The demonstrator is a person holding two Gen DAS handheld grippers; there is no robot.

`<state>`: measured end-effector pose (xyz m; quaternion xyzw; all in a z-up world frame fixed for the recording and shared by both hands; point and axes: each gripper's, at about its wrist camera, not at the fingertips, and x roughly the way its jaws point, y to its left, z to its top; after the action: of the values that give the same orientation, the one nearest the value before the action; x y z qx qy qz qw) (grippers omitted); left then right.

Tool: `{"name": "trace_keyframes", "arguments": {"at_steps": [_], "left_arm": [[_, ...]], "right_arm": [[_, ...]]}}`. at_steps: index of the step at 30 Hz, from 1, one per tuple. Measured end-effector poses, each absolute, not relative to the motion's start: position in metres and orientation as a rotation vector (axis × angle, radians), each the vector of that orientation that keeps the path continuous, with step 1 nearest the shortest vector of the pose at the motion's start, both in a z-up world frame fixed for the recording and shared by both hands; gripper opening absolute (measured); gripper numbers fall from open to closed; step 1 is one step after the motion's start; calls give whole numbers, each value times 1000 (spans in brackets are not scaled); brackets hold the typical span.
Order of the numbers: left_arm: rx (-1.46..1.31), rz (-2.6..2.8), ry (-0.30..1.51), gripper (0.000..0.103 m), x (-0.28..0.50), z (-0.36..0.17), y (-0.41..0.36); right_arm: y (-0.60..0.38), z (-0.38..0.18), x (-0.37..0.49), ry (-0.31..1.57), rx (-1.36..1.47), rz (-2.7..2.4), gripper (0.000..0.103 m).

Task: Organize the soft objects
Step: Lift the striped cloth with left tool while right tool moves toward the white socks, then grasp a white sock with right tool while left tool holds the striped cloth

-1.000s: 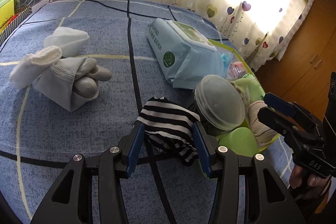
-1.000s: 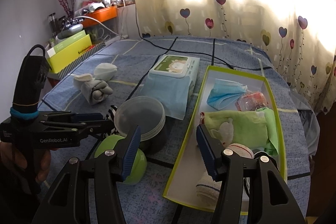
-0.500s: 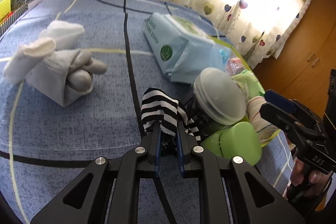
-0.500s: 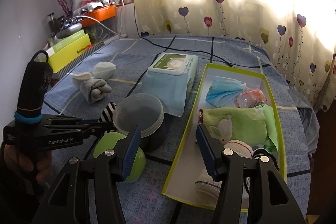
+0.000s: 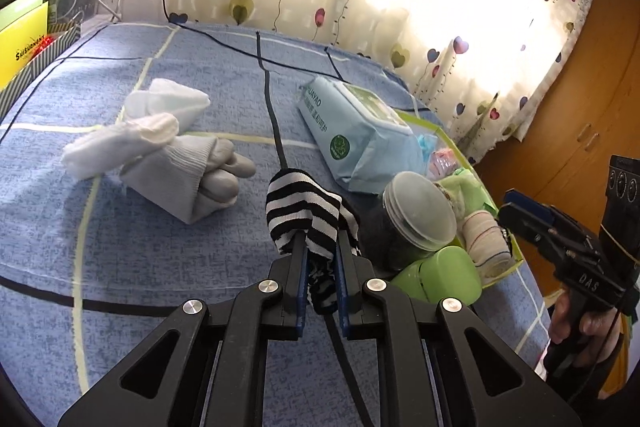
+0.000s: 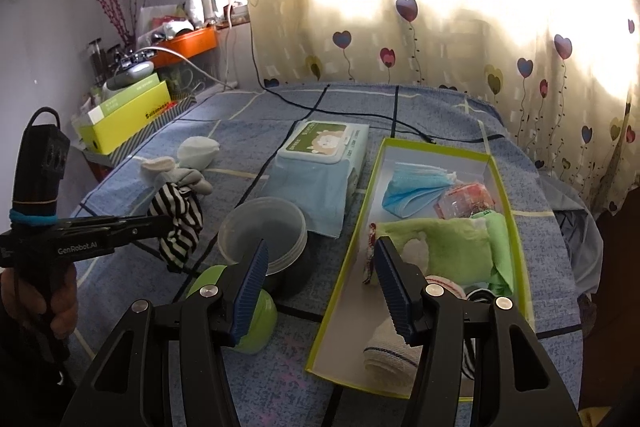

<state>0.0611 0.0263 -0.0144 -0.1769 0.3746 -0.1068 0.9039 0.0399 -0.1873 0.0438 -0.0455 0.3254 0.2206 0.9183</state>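
My left gripper (image 5: 319,247) is shut on a black-and-white striped sock (image 5: 304,213), which hangs off the blue bedspread; the right wrist view shows the striped sock (image 6: 178,223) dangling from the left gripper (image 6: 160,223). A grey-and-white sock bundle (image 5: 176,163) lies to the left on the bed. My right gripper (image 6: 320,279) stands open with nothing in it, over the near end of the green-rimmed box (image 6: 502,171). In that box lie a blue mask (image 6: 412,187), a green cloth (image 6: 448,247) and rolled socks (image 6: 390,351).
A wet-wipes pack (image 6: 324,167) lies mid-bed, with a lidded round tub (image 6: 264,231) and a green plastic case (image 6: 256,311) in front of it. A black cable (image 6: 340,115) crosses the far bed. Yellow boxes (image 6: 124,115) line the left edge; curtains hang behind.
The left gripper closed on the striped sock and lifted it off the bedspread. The right gripper has stayed put, still open.
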Motion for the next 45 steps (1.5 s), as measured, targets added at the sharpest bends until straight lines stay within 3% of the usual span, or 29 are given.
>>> {"name": "trace_keyframes", "arguments": {"at_steps": [12, 45], "left_arm": [[-393, -263, 691, 12, 45, -1, 43], [-553, -42, 595, 12, 1, -24, 173]], "right_arm": [[-232, 86, 35, 557, 32, 295, 55], [55, 21, 73, 762, -406, 782, 55]]}}
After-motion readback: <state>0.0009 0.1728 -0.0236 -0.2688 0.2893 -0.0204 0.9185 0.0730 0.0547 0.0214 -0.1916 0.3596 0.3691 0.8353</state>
